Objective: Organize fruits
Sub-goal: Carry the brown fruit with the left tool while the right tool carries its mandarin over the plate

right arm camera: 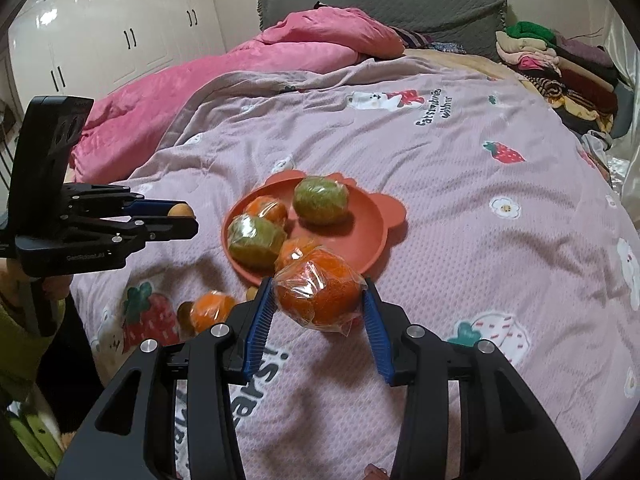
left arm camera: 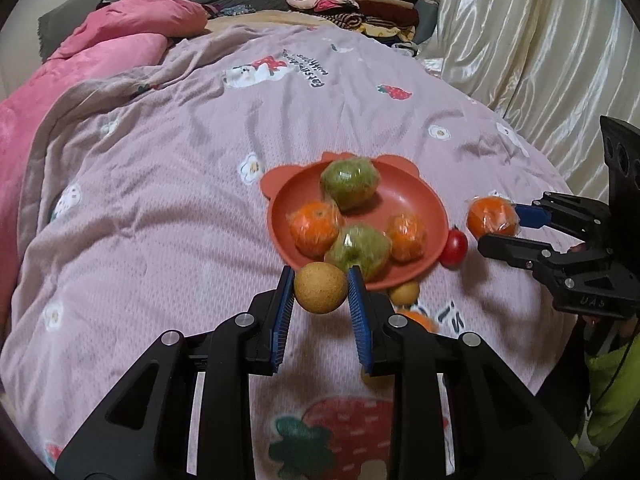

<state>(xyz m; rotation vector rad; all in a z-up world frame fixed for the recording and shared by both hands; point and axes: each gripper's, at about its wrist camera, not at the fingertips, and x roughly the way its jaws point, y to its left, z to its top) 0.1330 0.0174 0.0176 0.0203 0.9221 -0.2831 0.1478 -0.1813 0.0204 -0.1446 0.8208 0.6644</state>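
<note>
My left gripper (left arm camera: 320, 276) is shut on a round tan fruit (left arm camera: 320, 294), held above the near rim of the orange-red plate (left arm camera: 416, 200). The plate holds two green wrapped fruits (left arm camera: 350, 184) and two wrapped oranges (left arm camera: 314, 228). My right gripper (right arm camera: 317, 284) is shut on a plastic-wrapped orange (right arm camera: 320, 298), held just in front of the plate (right arm camera: 360, 232). From the left wrist view the right gripper (left arm camera: 498, 228) hangs to the plate's right. On the bedspread lie a red tomato (left arm camera: 454, 245), a small tan fruit (left arm camera: 404, 292) and another wrapped orange (right arm camera: 212, 310).
The plate rests on a pink strawberry-print bedspread (left arm camera: 200, 200). A pink duvet (right arm camera: 240, 64) lies bunched at the far left. Folded clothes (left arm camera: 360, 0) are stacked at the bed's head, beside a cream curtain (left arm camera: 540, 40). White wardrobes (right arm camera: 100, 32) stand beyond the bed.
</note>
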